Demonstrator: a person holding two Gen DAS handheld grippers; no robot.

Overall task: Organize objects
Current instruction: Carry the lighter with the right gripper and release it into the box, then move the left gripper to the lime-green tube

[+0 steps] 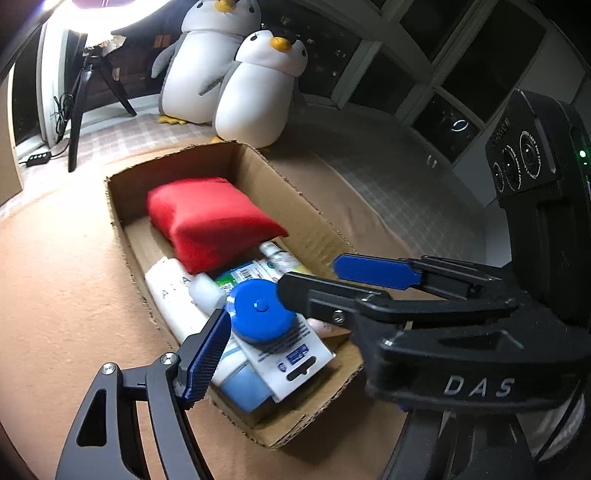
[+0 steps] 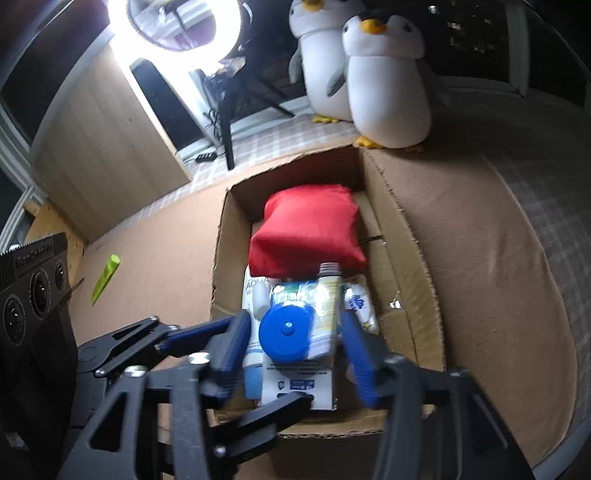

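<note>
- A blue round-lidded container was seen at the lower centre of the right wrist view, resting on top of flat packets and tubes packed into the near end of a cardboard box; it appeared to have been laid there as the topmost item.
- A red pouch was lodged behind it, toward the box's far end, its near edge overlapping the packets, presumably to fill the remaining room.
- The right tool was held over the box with its blue fingers standing apart on either side of the container; nothing was seen to be pressed by them, so the container was judged released.
- The left tool was seen at the bottom of the left wrist view, spread wide and holding nothing, one finger just beside the container.
- A green tube was left outside the box at mid-left, on the brown cover of the bed; it was judged still to be packed.
- Two plush penguins and a ring light were placed along the top of the frame.
</note>
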